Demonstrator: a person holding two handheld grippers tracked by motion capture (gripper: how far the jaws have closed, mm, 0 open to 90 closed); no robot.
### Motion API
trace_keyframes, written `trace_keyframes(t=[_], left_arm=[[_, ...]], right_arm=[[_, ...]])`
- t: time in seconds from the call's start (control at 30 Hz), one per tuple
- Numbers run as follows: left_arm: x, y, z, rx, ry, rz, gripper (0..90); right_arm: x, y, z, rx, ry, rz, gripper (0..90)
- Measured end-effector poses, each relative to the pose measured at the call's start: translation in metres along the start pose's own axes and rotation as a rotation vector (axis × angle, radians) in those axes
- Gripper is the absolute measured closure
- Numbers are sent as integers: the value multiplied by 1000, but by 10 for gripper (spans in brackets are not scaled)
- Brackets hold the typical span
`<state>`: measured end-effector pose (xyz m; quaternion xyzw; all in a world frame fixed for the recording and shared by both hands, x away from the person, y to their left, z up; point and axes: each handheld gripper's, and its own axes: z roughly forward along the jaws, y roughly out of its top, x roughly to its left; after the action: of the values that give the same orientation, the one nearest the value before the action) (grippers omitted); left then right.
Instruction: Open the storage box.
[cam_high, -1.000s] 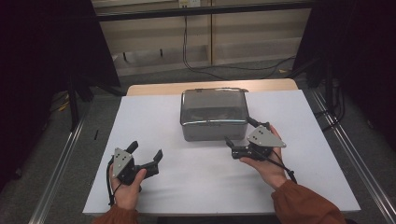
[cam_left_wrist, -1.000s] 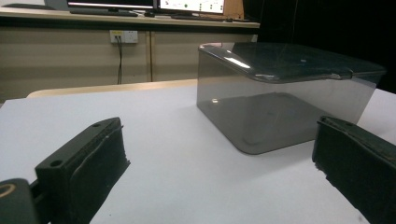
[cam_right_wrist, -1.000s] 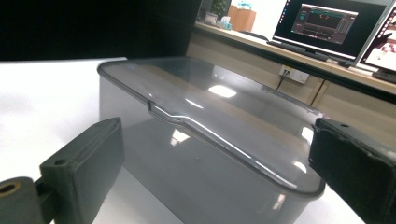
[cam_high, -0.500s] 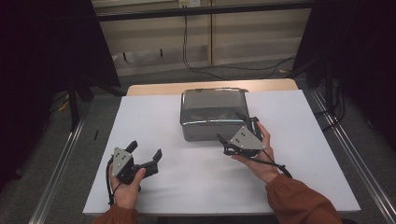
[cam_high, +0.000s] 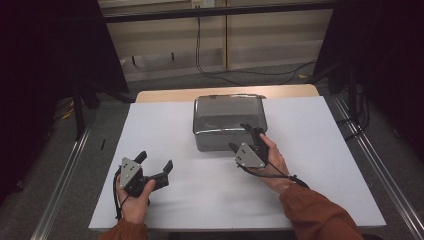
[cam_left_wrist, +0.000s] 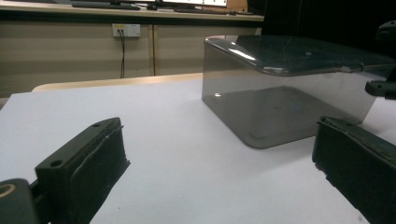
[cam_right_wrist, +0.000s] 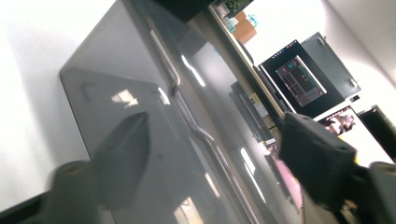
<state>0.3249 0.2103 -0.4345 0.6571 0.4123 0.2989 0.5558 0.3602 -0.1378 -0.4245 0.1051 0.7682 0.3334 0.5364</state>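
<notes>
A smoky grey see-through box (cam_high: 227, 112) with a lid stands at the back middle of the white table top (cam_high: 325, 150). My right gripper (cam_high: 241, 136) is at the box's front right corner. In the right gripper view the right gripper (cam_right_wrist: 219, 158) has one jaw before the front wall and one over the lid, with the lid's rim (cam_right_wrist: 163, 51) between them. Its jaws have just been closing and I see no firm press on the box. My left gripper (cam_high: 156, 160) rests open at the front left, apart from the box (cam_left_wrist: 280, 93), with nothing between its fingers (cam_left_wrist: 84, 168).
Metal rails run along both sides of the table (cam_high: 60, 190). Cables lie on the floor behind it (cam_high: 240, 75). Bare white surface lies left and right of the box and along the front edge.
The right gripper has moved left to the box's front right corner and its jaws have narrowed around the lid's rim. The left gripper has stayed put.
</notes>
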Motion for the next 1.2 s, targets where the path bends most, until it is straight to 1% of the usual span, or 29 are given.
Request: trace_keyframes(t=[0.03,0.07,0.13,0.17,0.2,0.23,0.3,0.37,0.4,0.43,0.47,0.5,0.57,0.6,0.63,0.67,0.77,0.8,0.83,0.87,0.9,0.93,0.97,1.0,1.03,1.07,1.13,1.2], left_arm=[[0,0,0,-2,-2,-6,24],[0,0,0,-2,-3,-7,25],[0,0,0,0,0,-2,24],[0,0,0,2,3,-2,24],[0,0,0,2,3,-2,24],[1,0,0,-2,6,-8,24],[1,0,0,-2,8,-7,25],[0,0,0,1,7,-5,24],[0,0,0,1,7,-5,24],[0,0,0,1,7,-5,25],[0,0,0,1,7,-3,25],[1,0,0,3,8,-1,25],[1,-1,1,8,-5,-5,25],[1,-1,1,10,-4,-2,36],[1,-1,1,15,-2,6,38],[0,0,1,14,-4,8,39],[1,0,1,25,-5,15,38],[1,0,1,38,-7,19,39],[1,0,1,38,-7,19,38],[1,0,1,37,-17,26,39],[1,0,1,37,-17,26,38],[1,1,0,30,-34,30,38],[1,1,0,30,-34,30,39],[1,1,0,29,-28,38,39],[0,1,0,28,-30,43,39],[0,1,0,30,-35,44,45],[0,0,2,46,-50,45,47],[-1,0,3,48,-53,44,54]], right_arm=[[1,0,1,-1,-3,-26,284],[1,1,2,2,-2,-49,311],[3,2,3,7,-3,-87,349],[4,4,4,14,-11,-152,378],[4,4,4,14,-11,-152,378],[7,5,5,19,-17,-193,415],[9,6,6,35,-23,-215,443],[12,5,7,47,-32,-251,470],[13,5,8,56,-30,-260,491],[13,5,8,56,-30,-260,491],[14,5,8,61,-24,-267,513],[15,5,8,63,-25,-286,541],[17,5,8,55,-30,-317,598],[17,5,9,55,-32,-334,614],[18,5,9,59,-32,-343,611],[18,4,10,59,-43,-364,629],[20,5,10,57,-47,-373,655],[22,6,10,56,-54,-405,671],[22,6,10,56,-54,-405,671],[23,6,10,58,-60,-412,682],[23,6,10,56,-60,-413,699],[21,7,9,51,-58,-405,717],[21,7,9,51,-58,-405,717],[20,7,9,53,-59,-395,727],[20,7,9,50,-58,-401,734],[21,6,8,52,-62,-424,757],[22,7,8,49,-69,-428,766],[21,7,8,46,-66,-434,766]])
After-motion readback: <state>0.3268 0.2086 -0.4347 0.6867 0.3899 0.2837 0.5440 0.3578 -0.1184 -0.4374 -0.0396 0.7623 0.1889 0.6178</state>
